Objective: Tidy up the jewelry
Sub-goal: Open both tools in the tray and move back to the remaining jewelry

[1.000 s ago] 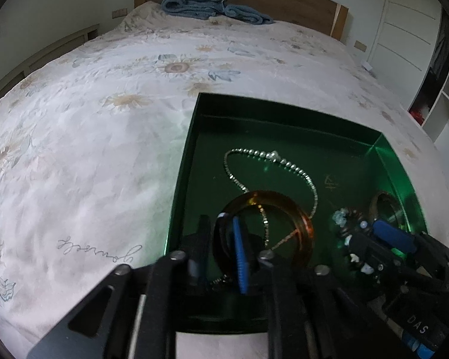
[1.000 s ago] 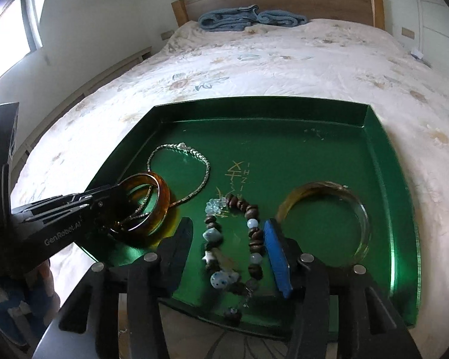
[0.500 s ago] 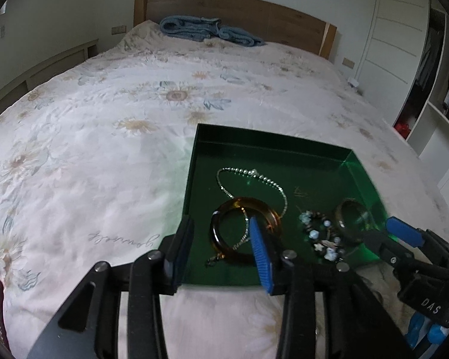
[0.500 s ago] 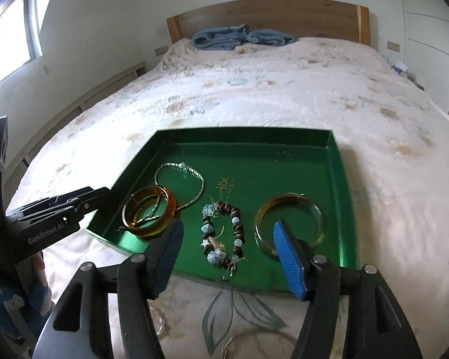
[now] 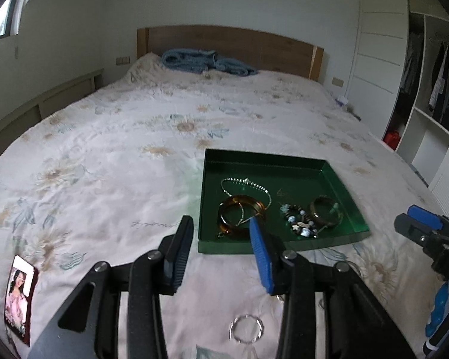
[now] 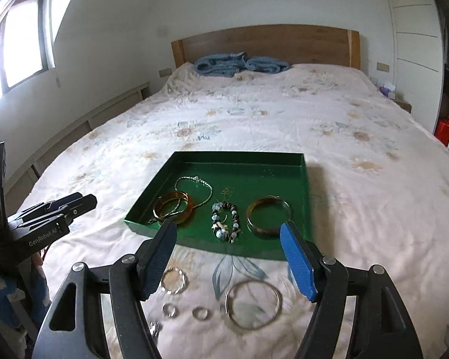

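Note:
A green tray (image 6: 304, 179) (image 5: 341, 176) lies on the bed. It holds an amber bangle (image 6: 173, 208) (image 5: 241, 214) with a thin chain necklace (image 6: 194, 179) across it, a beaded bracelet (image 6: 226, 221) and a second amber bangle (image 6: 268, 215). On the quilt in front of the tray lie a large silver hoop (image 6: 253, 303), a smaller ring (image 6: 173, 279) and two small rings (image 6: 169, 309) (image 6: 200, 313). My left gripper (image 5: 221, 251) is open and empty, short of the tray. My right gripper (image 6: 229, 260) is open and empty above the loose rings.
The bed has a floral quilt (image 6: 284, 113), a wooden headboard (image 6: 266, 42) and a folded blue blanket (image 6: 239, 62). A small photo card (image 5: 18, 290) lies at the near left. A silver ring (image 5: 246, 327) lies under the left gripper. A wardrobe (image 5: 428, 89) stands on the right.
Both grippers have pulled back and up from the tray. The left gripper let go of the amber bangle, which now lies in the tray. Loose rings on the quilt came into view.

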`<act>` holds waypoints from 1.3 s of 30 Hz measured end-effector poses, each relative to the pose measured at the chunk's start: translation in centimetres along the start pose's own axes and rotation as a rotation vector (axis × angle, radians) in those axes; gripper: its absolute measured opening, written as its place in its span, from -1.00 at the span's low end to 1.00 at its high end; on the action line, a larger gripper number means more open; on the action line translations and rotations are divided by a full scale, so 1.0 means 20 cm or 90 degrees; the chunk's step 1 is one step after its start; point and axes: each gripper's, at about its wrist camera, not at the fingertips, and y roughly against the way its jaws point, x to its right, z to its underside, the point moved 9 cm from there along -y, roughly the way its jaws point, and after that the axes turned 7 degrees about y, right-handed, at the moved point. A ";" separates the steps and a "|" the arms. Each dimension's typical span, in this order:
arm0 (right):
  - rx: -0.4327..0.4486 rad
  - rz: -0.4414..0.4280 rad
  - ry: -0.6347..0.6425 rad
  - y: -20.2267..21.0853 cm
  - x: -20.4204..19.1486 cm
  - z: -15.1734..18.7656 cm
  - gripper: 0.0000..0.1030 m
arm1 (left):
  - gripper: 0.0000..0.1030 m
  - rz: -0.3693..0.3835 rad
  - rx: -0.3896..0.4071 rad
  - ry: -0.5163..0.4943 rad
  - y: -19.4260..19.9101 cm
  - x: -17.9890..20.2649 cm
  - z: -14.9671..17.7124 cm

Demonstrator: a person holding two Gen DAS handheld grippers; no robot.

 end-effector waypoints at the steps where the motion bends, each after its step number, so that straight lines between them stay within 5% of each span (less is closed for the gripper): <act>1: 0.004 0.002 0.000 0.03 0.00 0.00 0.38 | -0.28 -0.001 0.004 -0.002 0.03 0.00 0.00; 18: 0.040 0.038 -0.061 0.50 0.18 0.22 0.39 | -0.25 0.016 -0.024 -0.057 0.41 0.00 0.27; 28: 0.031 0.037 -0.064 0.60 0.17 0.35 0.39 | -0.22 0.049 -0.051 -0.041 0.53 -0.04 0.48; 39: 0.004 0.010 -0.033 0.50 0.12 0.46 0.37 | -0.22 0.117 -0.097 -0.063 0.43 0.17 0.70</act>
